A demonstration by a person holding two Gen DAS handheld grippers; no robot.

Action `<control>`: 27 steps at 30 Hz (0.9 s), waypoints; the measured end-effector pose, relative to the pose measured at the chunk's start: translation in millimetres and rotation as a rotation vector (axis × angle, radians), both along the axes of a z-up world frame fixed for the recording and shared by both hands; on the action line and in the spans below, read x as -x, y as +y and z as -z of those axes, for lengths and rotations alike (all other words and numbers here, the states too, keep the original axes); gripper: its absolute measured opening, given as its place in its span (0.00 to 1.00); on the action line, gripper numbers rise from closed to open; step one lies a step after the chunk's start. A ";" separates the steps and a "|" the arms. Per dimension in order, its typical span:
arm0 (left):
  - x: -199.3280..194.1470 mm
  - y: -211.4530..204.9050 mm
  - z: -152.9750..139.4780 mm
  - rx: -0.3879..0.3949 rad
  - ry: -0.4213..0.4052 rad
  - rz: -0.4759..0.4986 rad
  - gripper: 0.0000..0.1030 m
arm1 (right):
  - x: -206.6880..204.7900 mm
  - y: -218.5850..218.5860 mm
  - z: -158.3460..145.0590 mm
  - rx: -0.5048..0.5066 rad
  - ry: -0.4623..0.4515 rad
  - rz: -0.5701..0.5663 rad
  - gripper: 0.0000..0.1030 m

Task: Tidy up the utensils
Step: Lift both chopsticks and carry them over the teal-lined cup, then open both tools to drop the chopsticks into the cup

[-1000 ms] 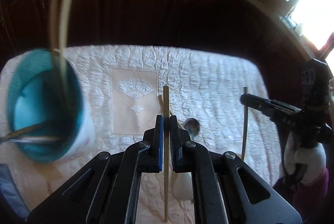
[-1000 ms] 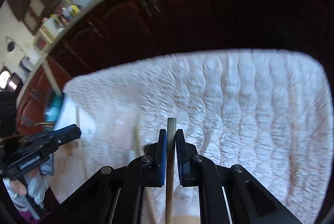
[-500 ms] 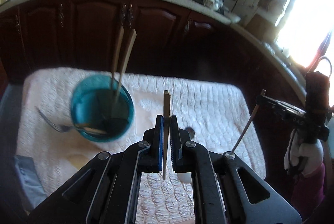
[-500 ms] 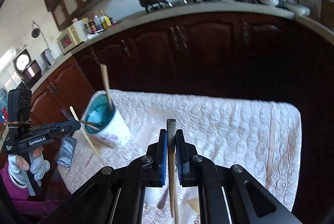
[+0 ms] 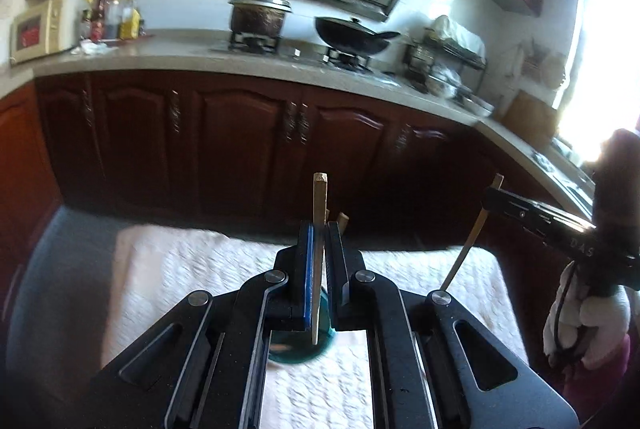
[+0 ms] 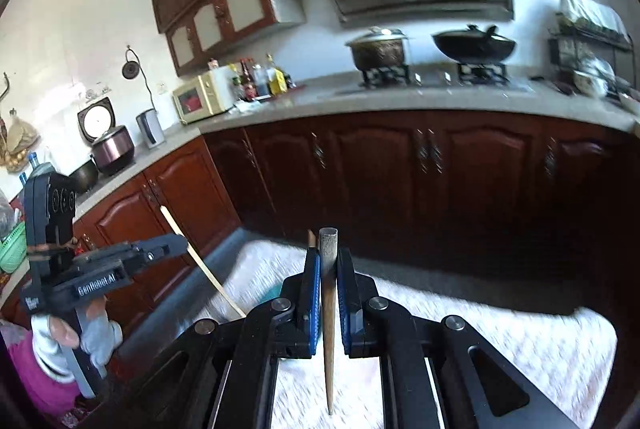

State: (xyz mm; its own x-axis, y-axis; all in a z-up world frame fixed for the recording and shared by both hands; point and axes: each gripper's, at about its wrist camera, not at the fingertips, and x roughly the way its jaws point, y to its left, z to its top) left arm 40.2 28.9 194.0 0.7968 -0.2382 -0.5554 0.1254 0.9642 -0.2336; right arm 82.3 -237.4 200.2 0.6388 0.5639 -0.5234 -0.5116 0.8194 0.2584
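Note:
My left gripper (image 5: 319, 229) is shut on a pale wooden chopstick (image 5: 319, 205) that stands upright, lifted over the table. Just under its fingers sits the teal cup (image 5: 298, 351), mostly hidden; two chopstick tips (image 5: 342, 217) stick up from it. My right gripper (image 6: 328, 257) is shut on a darker chopstick (image 6: 329, 309), thin end down. In the right wrist view the left gripper (image 6: 176, 245) holds its chopstick (image 6: 200, 261) slanted at left, beside a sliver of the cup (image 6: 272, 295). At the right of the left wrist view the right gripper (image 5: 496, 199) hangs with its chopstick (image 5: 466, 253).
A white quilted cloth (image 5: 180, 269) covers the table. Dark wood cabinets (image 5: 240, 141) stand close behind it, under a counter with a lidded pot (image 5: 258, 15), a wok (image 5: 352, 35) and a microwave (image 5: 40, 27). Gloved hands (image 6: 96, 337) hold both tools.
Both grippers rose with their chopsticks and tilted up, so the counter came into view. The teal cup slid from the left of the left wrist view to beneath the fingers.

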 end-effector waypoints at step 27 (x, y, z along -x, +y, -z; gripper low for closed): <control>-49.2 0.3 94.1 -0.123 0.128 -0.100 0.04 | -75.4 85.2 84.1 0.038 0.106 -0.003 0.07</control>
